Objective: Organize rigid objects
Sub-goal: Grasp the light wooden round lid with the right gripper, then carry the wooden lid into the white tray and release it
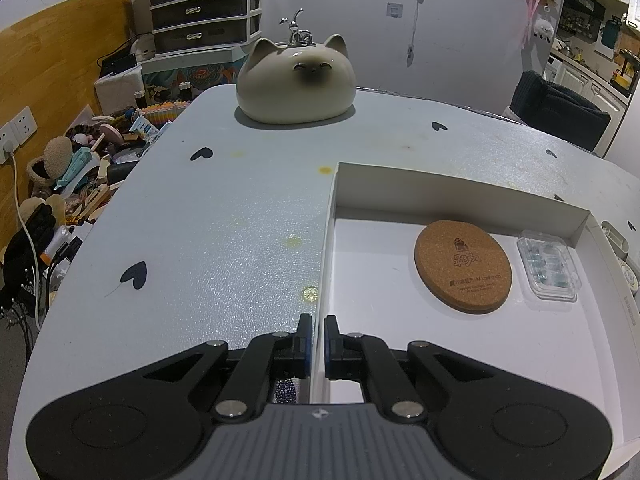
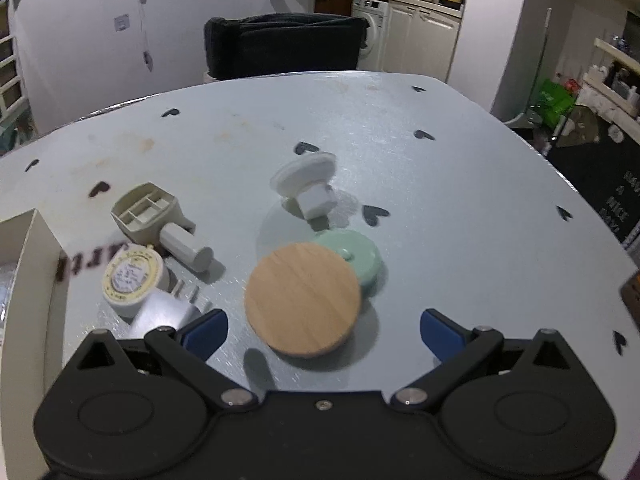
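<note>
Your left gripper (image 1: 318,332) is squeezed tight on the thin side wall of the white box (image 1: 440,190), holding it in place. Your right gripper (image 2: 324,330) has its jaws wide apart with nothing in them, and it hangs just above the round wooden lid (image 2: 303,299).

The things you need to tidy are outside the box, on the table (image 2: 440,168). The wooden lid leans on the green lid (image 2: 356,256) behind it. A white plug-shaped piece (image 2: 306,184) lies tipped over farther back. A beige scoop thing (image 2: 152,220) and a round yellow-rimmed case (image 2: 130,276) sit close to the box. Inside the box, a cork coaster (image 1: 463,266) and a small clear case (image 1: 548,266) lie side by side.

What could go wrong? The wooden lid is flat and wide, so your jaws may slip off its edge. It may also push the green lid away, since the two touch. If your left side lets go or pulls, the light box may slide.

The right view is blurry, so the little bits beside the yellow-rimmed case are hard to make out. The words on the box are cut off. Something sparkly under your left gripper is mostly hidden.
</note>
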The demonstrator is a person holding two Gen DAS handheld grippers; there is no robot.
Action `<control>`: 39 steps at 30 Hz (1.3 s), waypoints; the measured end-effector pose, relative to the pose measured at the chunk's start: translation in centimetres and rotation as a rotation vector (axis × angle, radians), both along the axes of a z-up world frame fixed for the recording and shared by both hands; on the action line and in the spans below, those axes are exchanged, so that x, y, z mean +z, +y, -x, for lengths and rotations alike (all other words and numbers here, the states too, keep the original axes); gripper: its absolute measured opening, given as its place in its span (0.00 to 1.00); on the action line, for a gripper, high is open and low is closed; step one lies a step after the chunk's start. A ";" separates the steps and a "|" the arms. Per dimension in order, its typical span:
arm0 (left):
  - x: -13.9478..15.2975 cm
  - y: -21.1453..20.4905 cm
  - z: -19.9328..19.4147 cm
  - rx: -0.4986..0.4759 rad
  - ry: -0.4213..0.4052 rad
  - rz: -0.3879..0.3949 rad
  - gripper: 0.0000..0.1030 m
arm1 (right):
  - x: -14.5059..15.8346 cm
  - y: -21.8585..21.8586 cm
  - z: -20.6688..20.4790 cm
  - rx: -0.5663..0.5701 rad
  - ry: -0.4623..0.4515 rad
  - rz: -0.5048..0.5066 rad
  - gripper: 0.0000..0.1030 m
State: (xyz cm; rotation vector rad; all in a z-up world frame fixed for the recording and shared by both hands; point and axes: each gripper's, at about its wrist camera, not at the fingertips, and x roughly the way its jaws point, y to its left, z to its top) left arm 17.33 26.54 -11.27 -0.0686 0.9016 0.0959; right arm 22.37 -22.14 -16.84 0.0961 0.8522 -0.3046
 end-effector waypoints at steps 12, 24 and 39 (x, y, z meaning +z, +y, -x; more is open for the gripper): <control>-0.1 0.1 0.1 0.003 -0.002 0.002 0.04 | -0.8 0.6 -2.4 0.052 0.067 0.025 0.69; -0.2 0.2 0.2 0.006 -0.004 0.006 0.04 | 0.0 0.9 -1.3 0.041 0.054 -0.016 0.67; -0.1 0.1 0.2 0.007 -0.006 0.004 0.04 | 6.9 7.4 -0.6 0.261 -0.063 -0.136 0.67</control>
